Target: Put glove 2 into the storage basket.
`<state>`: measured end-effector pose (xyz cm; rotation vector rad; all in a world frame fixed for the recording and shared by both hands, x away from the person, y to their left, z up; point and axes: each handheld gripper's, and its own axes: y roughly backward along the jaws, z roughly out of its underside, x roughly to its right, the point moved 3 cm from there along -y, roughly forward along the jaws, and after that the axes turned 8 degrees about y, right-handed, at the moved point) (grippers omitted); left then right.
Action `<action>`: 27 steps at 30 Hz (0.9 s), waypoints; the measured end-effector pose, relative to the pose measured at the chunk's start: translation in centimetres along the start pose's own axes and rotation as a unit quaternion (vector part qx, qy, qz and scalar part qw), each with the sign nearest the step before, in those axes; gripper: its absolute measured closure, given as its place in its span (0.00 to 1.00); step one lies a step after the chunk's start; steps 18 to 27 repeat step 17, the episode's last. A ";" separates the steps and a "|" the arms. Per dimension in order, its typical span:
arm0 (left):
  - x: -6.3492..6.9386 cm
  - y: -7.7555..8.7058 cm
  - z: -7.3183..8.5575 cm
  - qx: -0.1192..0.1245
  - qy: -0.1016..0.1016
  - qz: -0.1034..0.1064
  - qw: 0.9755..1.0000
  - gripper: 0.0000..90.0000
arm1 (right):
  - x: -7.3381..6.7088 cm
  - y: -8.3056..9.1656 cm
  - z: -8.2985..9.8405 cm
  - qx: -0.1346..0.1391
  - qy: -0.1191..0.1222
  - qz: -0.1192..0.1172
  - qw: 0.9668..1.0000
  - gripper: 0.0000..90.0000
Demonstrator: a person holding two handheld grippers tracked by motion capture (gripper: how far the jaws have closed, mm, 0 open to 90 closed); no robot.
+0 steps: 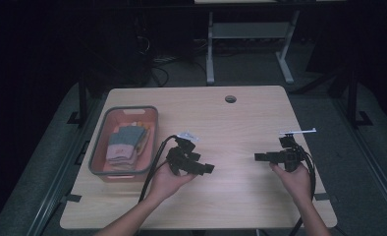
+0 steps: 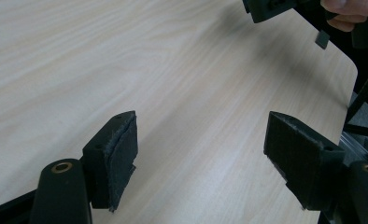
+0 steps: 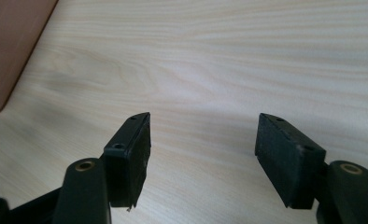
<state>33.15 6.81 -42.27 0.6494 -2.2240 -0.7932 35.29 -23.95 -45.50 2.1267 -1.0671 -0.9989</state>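
Nearest the table's [image 1: 240, 196] front edge, two hands are holding the grippers over bare wood, tips facing each other. On the left side, the left gripper [image 1: 208, 168] is gaping wide, nothing between its jaws. Across from it, well apart, the right gripper [image 1: 258, 157] is likewise standing released and empty. Farther left, the tray [image 1: 97, 152] is sitting near the table's edge, holding gloves [image 1: 125, 142] in a pile inside it.
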 end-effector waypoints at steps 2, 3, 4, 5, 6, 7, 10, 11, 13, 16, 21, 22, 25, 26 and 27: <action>0.0 -0.1 0.5 -0.002 -0.001 0.000 1.000 0.29 | 0.0 0.0 0.4 0.004 -0.002 0.000 1.000 0.39; 0.1 -0.1 0.7 -0.001 -0.003 0.002 1.000 0.29 | -0.1 0.0 0.7 0.003 -0.004 0.001 1.000 0.38; 0.2 -0.1 1.0 0.001 -0.003 0.002 1.000 0.29 | -0.2 0.0 0.9 0.002 0.005 0.003 1.000 0.38; 0.3 -0.1 1.3 0.004 -0.001 0.004 1.000 0.29 | -0.3 0.0 1.2 0.003 0.012 0.006 1.000 0.38; 0.4 -0.1 1.7 0.007 -0.002 0.011 1.000 0.29 | -0.4 0.1 1.5 0.004 0.015 0.008 1.000 0.38; 0.5 0.0 2.0 0.009 -0.005 0.011 1.000 0.29 | -0.5 0.1 1.8 0.005 0.020 0.010 1.000 0.38; 0.7 0.1 2.8 0.013 -0.012 0.009 1.000 0.28 | -0.8 0.2 2.6 0.007 0.028 0.015 0.999 0.37; 0.8 0.1 3.1 0.015 -0.012 0.008 1.000 0.28 | -1.0 0.2 2.9 0.007 0.032 0.019 0.999 0.37; 1.0 0.3 3.7 0.021 -0.018 0.004 1.000 0.28 | -1.4 0.4 3.3 0.017 0.038 0.025 0.999 0.36; 1.2 0.6 4.8 0.032 -0.024 0.005 0.999 0.28 | -2.2 0.7 4.2 0.037 0.062 0.045 0.996 0.36; 1.3 0.7 5.2 0.038 -0.024 0.009 0.999 0.27 | -2.5 0.7 4.8 0.052 0.060 0.049 0.996 0.36; 1.3 0.7 5.2 0.038 -0.024 0.009 0.999 0.27 | -2.5 0.7 4.8 0.052 0.060 0.049 0.996 0.36; 1.3 0.7 5.2 0.038 -0.024 0.009 0.999 0.27 | -2.5 0.7 4.8 0.052 0.060 0.049 0.996 0.36; 1.3 0.7 5.2 0.038 -0.024 0.009 0.999 0.27 | -2.5 0.7 4.8 0.052 0.060 0.049 0.996 0.36; 1.3 0.7 5.2 0.038 -0.024 0.009 0.999 0.27 | -2.5 0.7 4.8 0.052 0.060 0.049 0.996 0.36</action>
